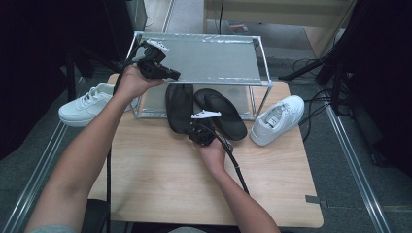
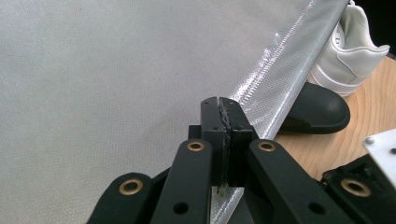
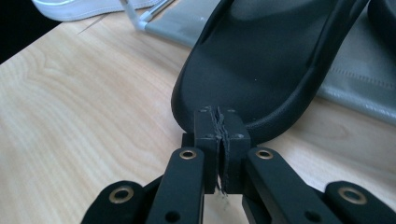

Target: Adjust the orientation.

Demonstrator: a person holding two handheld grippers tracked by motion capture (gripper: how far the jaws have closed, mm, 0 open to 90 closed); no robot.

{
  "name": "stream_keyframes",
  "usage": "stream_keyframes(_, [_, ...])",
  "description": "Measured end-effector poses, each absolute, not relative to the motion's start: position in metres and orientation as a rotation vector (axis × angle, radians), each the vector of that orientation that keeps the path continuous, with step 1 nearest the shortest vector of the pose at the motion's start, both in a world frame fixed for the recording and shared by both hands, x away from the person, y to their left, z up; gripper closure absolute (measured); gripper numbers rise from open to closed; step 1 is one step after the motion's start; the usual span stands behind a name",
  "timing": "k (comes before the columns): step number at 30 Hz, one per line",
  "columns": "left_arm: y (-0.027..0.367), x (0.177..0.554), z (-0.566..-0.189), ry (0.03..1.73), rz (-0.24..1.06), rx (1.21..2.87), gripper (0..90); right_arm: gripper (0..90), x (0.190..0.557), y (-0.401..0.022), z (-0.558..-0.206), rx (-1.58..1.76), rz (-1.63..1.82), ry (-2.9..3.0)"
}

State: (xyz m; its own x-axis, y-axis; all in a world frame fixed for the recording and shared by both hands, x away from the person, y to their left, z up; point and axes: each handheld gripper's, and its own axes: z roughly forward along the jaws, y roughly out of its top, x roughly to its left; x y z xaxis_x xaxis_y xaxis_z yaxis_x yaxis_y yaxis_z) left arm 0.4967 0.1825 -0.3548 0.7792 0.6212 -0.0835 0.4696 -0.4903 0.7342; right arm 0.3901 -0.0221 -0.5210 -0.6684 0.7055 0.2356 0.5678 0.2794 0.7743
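From the high view, a wooden surface (image 1: 160, 179) carries a low metal-framed shoe rack (image 1: 204, 58) with a grey fabric top shelf. The left gripper (image 1: 172, 74) is held up at the near left corner of that shelf, jaws pointing right along its near edge. Two black slippers lie half under the rack's near edge: the left slipper (image 1: 179, 107) and the right slipper (image 1: 221, 114), close beside each other. The right gripper (image 1: 199, 133) sits low over the surface, right at the near end of the left slipper. A white sneaker (image 1: 277, 119) lies to the right of the rack's near right leg, and another white sneaker (image 1: 87, 104) lies at the left edge of the surface, partly over it.

In the left gripper view, the left gripper (image 2: 223, 109) has its jaws pressed together with nothing between them, hovering over the grey shelf next to its silvery edge tape. Beyond the edge, a black slipper toe (image 2: 322, 112) and a white sneaker (image 2: 348, 56) rest on the wood.

In the right gripper view, the right gripper (image 3: 220, 122) is also closed flat, pad against pad, gripping nothing. Its tips sit just at the rounded rim of the black slipper (image 3: 261, 60), which lies partly on the wood and partly on the rack's grey lower shelf (image 3: 359, 88); whether they touch it I cannot tell.
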Motion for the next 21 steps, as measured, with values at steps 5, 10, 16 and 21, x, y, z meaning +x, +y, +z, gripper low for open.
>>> stream_keyframes(5, [0.183,0.496,-0.356,0.812,0.249,2.165,89.9,89.3,0.401,-0.011,-0.521,1.226,1.343,2.359])
stream_keyframes(10, [0.183,0.495,-0.356,0.818,0.249,2.164,89.9,89.4,0.413,-0.002,-0.521,1.237,1.327,2.334])
stream_keyframes(16, [0.183,0.495,-0.356,0.816,0.250,2.162,89.9,90.0,0.429,0.006,-0.521,1.269,1.313,2.310])
stream_keyframes(21, [0.183,0.495,-0.356,0.809,0.251,2.167,89.9,90.0,0.437,0.004,-0.523,1.312,1.324,2.294])
